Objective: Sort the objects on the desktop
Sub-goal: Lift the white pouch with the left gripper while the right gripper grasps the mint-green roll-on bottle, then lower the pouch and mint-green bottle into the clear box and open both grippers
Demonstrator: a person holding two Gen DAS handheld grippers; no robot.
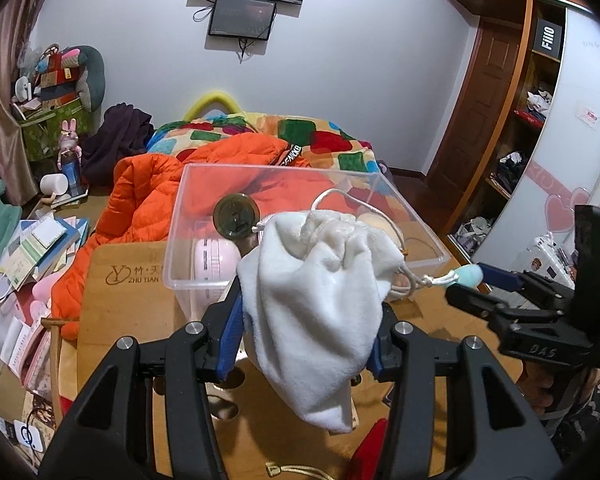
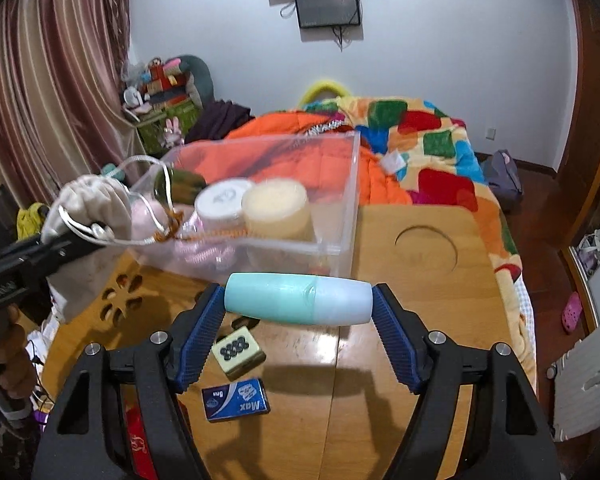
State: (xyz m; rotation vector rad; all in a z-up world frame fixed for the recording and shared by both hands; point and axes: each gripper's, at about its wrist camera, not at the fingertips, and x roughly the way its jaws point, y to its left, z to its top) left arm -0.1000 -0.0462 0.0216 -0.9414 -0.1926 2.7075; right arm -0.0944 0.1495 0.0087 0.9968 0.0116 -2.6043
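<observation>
- Above the wooden tabletop (image 2: pixel 412 240), I hold both of my grippers lifted and tilted downward, each with something clamped in it.
- My left gripper (image 1: pixel 308 320) is closed on a white fleece drawstring pouch (image 1: pixel 320 300); the blue pads press its sides, and the pouch sags below the fingers, clear of the table.
- The pouch's gathered mouth points toward the clear plastic box (image 1: pixel 260 200), and its white cord (image 1: pixel 336 196) loops up in front of the box wall.
- A round dark disc (image 1: pixel 234 216) hangs on a cord just beside the pouch's mouth; whether it touches the box I cannot tell.
- My right gripper (image 2: pixel 298 300) grips a teal-and-white bottle (image 2: pixel 298 298) lengthwise, one blue pad on each end, so the bottle lies crosswise and nearly level, off the table.
- In the left wrist view my right gripper comes in from the right edge, its teal-tipped load near the pouch's knotted cord end.
- In the right wrist view my left gripper reaches in from the left edge, with a hand (image 2: pixel 12 364) on its handle low down.
- The box stands on the table ahead of both grippers, holding a white-lidded jar (image 2: pixel 222 208), a cream-lidded jar (image 2: pixel 276 208) and something pink.
- On the table below the bottle lie a pale tile with dark dots (image 2: pixel 238 350) and a blue packet (image 2: pixel 236 400), apart from each other.
</observation>
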